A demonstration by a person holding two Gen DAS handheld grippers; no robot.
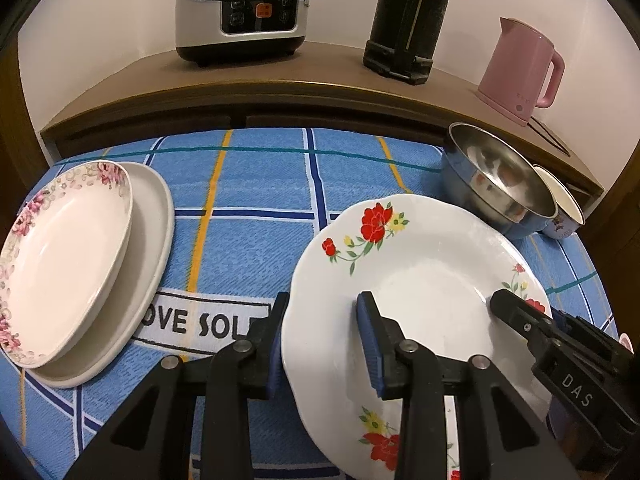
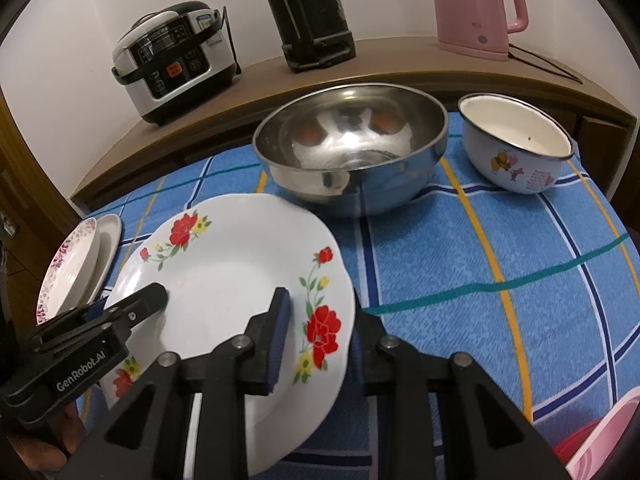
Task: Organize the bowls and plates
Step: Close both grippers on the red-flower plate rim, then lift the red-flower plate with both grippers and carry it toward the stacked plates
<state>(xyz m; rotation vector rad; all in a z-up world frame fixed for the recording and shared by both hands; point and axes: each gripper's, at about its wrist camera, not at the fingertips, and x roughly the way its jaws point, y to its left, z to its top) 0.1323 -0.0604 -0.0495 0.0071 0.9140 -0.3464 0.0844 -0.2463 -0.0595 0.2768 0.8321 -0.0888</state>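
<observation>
Partway through, by the look of it. Plates: a pink-floral-rimmed white shallow plate [image 1: 60, 256] already sits nested on a plain cream round plate [image 1: 140, 248] at the left of the blue checked tablecloth [image 1: 248, 192] – that stack reads as done. The white scalloped plate with red flowers [image 1: 416, 280] is the one in hand: it's tilted, raised off the cloth, near the middle of the table, well apart from the stack

Tools: left gripper [image 1: 324, 344] is narrowed onto that plate's left rim, one blue pad under the edge and one on the inner face. Right gripper [image 2: 316, 344] is clamped the same way on the opposite rim. So both hold the same plate; neither is wide

Left to do, my guess: carry the flowered plate over onto the left stack, then deal with the bowls

Bowls: large stainless steel bowl [image 2: 352, 148] at the back, empty, only reflections inside. Small white enamel bowl with dark rim and cartoon print [image 2: 516, 148] just beside it on the right, not nested; looks empty bar a tiny dark speck, can't tell what

Rice cooker [image 1: 244, 8], tall black flask [image 1: 408, 20] and pink kettle [image 1: 520, 68] on the wooden shelf behind – not part of this
</observation>
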